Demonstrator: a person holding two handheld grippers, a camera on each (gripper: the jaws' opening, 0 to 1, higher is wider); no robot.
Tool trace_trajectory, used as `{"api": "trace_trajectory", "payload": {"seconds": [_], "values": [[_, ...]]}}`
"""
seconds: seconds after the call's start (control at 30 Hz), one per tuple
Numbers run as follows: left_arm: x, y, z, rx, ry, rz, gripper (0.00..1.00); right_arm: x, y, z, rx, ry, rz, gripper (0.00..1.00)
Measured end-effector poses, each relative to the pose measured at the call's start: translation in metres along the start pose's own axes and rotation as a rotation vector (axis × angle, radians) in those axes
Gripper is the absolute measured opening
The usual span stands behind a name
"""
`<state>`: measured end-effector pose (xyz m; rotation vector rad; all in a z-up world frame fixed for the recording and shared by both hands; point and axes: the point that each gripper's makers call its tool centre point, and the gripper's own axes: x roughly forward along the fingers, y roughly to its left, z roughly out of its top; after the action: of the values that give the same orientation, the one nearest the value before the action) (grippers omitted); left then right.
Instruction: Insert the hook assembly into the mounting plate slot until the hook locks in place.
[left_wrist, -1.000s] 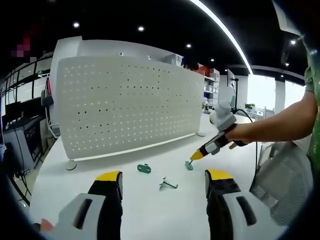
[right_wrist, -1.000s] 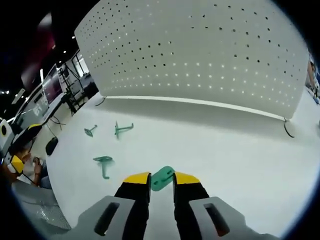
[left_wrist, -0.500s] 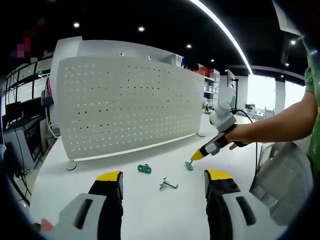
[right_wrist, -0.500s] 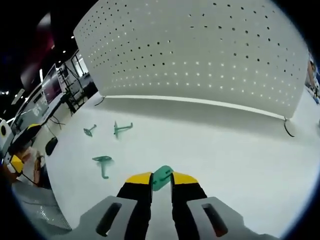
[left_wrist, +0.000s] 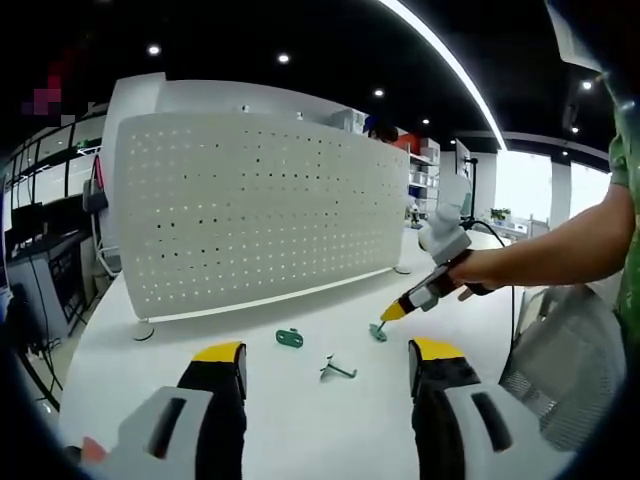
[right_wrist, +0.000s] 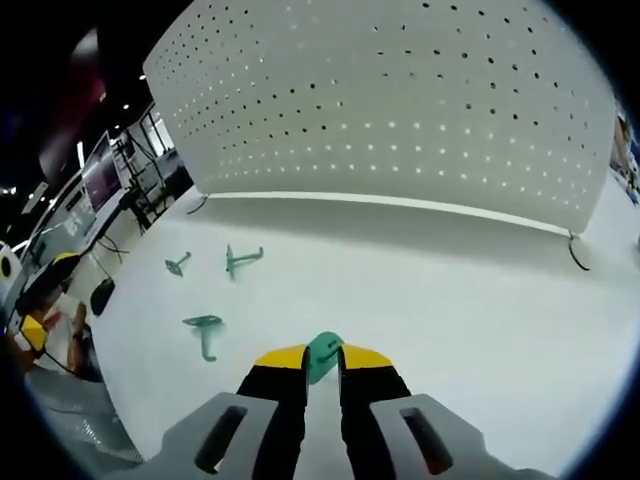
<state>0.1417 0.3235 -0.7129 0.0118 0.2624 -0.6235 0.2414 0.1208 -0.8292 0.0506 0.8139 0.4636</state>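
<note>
My right gripper (right_wrist: 322, 353) is shut on a small green plate piece (right_wrist: 324, 347), low over the white table (right_wrist: 450, 300). From the left gripper view, the same gripper (left_wrist: 391, 313) comes in from the right in a person's hand, its yellow tip on the green piece (left_wrist: 379, 331). My left gripper (left_wrist: 326, 362) hangs open above the table's near part with nothing between its jaws. An oval green plate (left_wrist: 289, 338) and a green hook (left_wrist: 337, 369) lie just ahead of it. The white pegboard (left_wrist: 260, 205) stands upright behind them.
Three loose green hook parts (right_wrist: 177, 265) (right_wrist: 243, 260) (right_wrist: 205, 328) lie on the table to the left of my right gripper. The pegboard (right_wrist: 400, 110) rests on small feet, with a cable (right_wrist: 577, 262) by its right end. A mesh chair back (left_wrist: 560, 370) is at the right.
The right gripper's jaws have drawn closer together on the green piece. The left gripper and the loose parts on the table have not moved.
</note>
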Motion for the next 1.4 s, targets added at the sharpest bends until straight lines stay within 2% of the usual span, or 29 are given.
{"api": "trace_trajectory", "payload": {"seconds": [0.67, 1.4], "values": [[-0.001, 0.001, 0.0, -0.001, 0.0, 0.001, 0.68, 0.008, -0.003, -0.003, 0.023, 0.046, -0.01, 0.08], [0.0, 0.0, -0.001, -0.002, 0.005, -0.002, 0.68, 0.011, -0.001, -0.003, 0.017, 0.045, 0.0, 0.04]]}}
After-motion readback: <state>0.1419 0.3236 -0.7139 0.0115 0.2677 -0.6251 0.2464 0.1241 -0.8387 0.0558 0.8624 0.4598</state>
